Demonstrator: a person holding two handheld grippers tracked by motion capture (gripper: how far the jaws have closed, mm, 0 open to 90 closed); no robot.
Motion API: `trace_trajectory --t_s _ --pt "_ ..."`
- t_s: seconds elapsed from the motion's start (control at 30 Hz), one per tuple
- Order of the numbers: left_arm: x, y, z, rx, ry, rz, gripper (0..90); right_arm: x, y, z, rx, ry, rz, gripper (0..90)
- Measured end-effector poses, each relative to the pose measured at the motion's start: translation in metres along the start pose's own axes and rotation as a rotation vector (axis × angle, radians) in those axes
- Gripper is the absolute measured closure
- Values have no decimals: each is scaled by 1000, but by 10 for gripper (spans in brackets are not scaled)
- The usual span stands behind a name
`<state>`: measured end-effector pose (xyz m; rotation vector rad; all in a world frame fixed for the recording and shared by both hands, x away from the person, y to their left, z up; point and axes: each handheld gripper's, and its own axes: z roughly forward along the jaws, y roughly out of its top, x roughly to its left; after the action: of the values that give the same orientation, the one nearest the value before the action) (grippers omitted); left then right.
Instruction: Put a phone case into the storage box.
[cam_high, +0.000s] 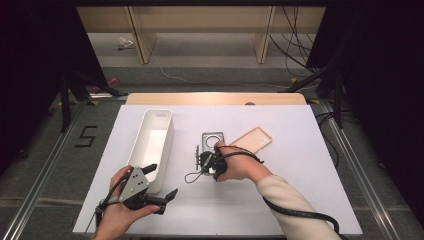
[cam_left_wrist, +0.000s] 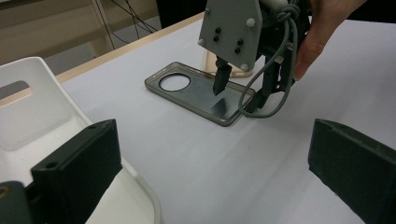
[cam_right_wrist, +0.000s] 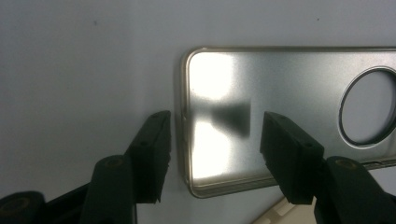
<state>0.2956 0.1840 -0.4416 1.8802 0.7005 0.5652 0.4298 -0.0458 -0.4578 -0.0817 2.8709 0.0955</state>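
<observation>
A: Where's the grey phone case (cam_high: 212, 141)?
B: Flat on the white table (cam_high: 300, 190), just beside the tan case (cam_high: 253, 139). The right gripper (cam_right_wrist: 215, 140) straddles its short end, 1 jaw outside the rim, 1 over the glossy inside (not pinching yet).
A: And the left gripper (cam_high: 161, 181)?
B: Jaws spread wide, empty, by the white bin (cam_high: 152, 145)

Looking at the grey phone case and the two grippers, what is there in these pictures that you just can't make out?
- Grey phone case, high view: near end hidden under the right gripper and hand.
- Same case, right gripper view: far end cut off by the edge.
- Tan case, right gripper view: a corner shows; the rest is cut off.
- White bin, left gripper view: mostly cut off; its inside is partly behind the left gripper.
</observation>
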Motion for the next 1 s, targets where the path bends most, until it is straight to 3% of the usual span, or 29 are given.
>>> trace_trajectory --t_s 1.0 --pt "-1 0 0 0 -2 3 22 2 3 -1 23 106 12 786"
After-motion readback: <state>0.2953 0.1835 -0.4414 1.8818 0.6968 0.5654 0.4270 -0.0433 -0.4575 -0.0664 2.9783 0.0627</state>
